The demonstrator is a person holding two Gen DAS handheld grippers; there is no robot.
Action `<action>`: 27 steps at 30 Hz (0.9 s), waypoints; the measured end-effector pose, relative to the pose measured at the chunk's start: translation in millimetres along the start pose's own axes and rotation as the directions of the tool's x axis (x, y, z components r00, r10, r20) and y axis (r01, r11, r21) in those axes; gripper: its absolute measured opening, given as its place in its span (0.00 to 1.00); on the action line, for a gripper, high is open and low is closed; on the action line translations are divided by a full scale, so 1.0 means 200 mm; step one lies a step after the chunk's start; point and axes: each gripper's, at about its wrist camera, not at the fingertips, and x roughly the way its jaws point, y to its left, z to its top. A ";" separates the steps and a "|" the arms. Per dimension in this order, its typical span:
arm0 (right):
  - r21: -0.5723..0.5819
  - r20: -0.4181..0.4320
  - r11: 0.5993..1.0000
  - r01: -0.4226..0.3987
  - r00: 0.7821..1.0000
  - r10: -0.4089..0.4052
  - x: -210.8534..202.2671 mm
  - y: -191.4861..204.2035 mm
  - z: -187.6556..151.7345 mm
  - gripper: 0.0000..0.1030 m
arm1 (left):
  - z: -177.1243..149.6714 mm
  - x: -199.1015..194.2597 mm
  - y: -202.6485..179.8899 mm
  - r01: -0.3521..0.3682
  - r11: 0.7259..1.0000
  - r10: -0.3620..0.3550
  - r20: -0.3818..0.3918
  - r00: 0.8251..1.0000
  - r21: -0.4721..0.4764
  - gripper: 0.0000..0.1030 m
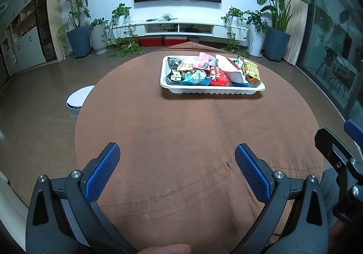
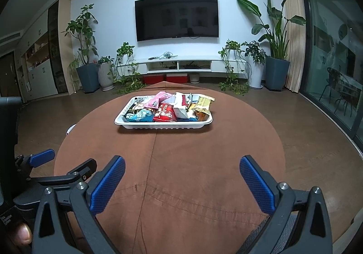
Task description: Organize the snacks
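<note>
Round table under brown cloth [image 1: 181,129]. White rectangular plastic tray [image 1: 213,90], far centre, holds the assorted snack packets [image 1: 211,71]. Left gripper [image 1: 177,158] and right gripper [image 2: 182,168]: jaws spread wide, empty, well apart from tray.

Both views are dim and bluish, lit softly from overhead indoors. The white tray [image 1: 212,91] casts a soft shadow on the brown cloth [image 1: 181,129] toward the camera. The television [image 2: 177,16] screen shows faint reflections. Fisheye bending curves the walls, and the corners go black. Focus is sharp throughout.
</note>
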 end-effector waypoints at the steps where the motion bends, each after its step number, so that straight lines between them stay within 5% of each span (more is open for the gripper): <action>1: 0.001 -0.002 1.000 0.002 1.000 -0.002 0.00 0.00 0.00 1.00 | 0.00 0.00 0.00 -0.001 1.000 0.001 -0.001 1.000 -0.001 1.00; 27: 0.006 -0.035 1.000 0.013 0.999 -0.013 0.02 -0.01 -0.03 1.00 | 0.00 0.01 0.00 0.003 1.000 -0.003 0.002 1.000 -0.008 1.00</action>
